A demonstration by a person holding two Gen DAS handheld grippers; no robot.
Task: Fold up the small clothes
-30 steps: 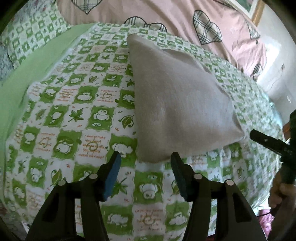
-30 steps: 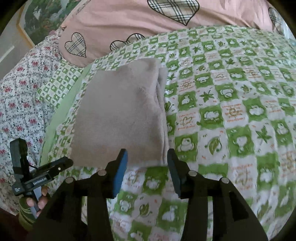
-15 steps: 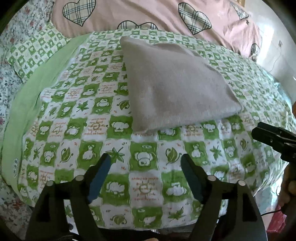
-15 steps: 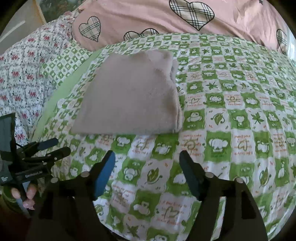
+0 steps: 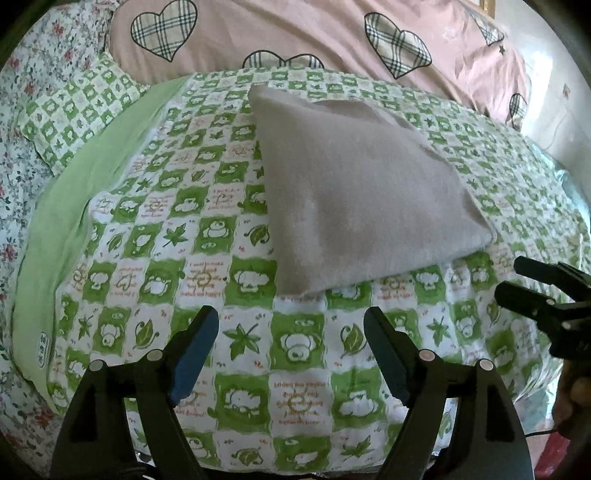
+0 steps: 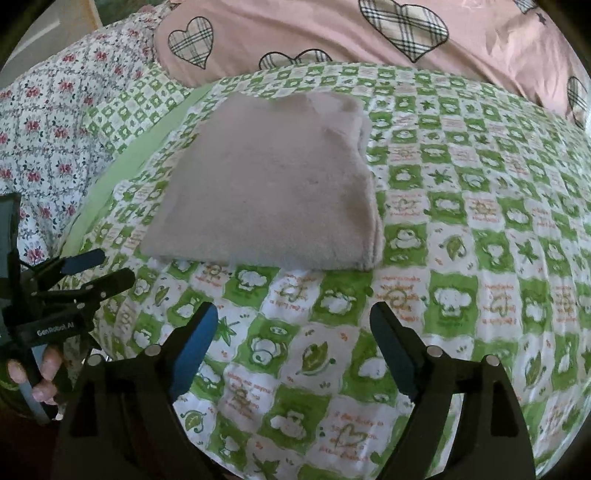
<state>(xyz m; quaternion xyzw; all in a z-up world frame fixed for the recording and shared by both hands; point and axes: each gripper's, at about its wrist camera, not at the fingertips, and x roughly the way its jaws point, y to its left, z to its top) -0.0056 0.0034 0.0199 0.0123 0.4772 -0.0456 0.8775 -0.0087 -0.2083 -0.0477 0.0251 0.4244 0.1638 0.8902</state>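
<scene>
A grey fleecy garment (image 5: 354, 195) lies folded into a flat rectangle on the green-and-white checked bedspread (image 5: 155, 236); it also shows in the right wrist view (image 6: 273, 192). My left gripper (image 5: 291, 347) is open and empty, a short way in front of the garment's near left corner. My right gripper (image 6: 293, 343) is open and empty, in front of the garment's near edge. Each gripper shows at the edge of the other's view: the right one (image 5: 543, 288) and the left one (image 6: 85, 273).
A pink quilt with plaid hearts (image 5: 295, 33) lies behind the garment. A floral sheet (image 6: 48, 110) and a plain green strip (image 5: 74, 206) run along the left side. The bed's near edge is just below the grippers.
Both grippers have drawn back from the garment's near edge and opened wider. The garment lies still, folded.
</scene>
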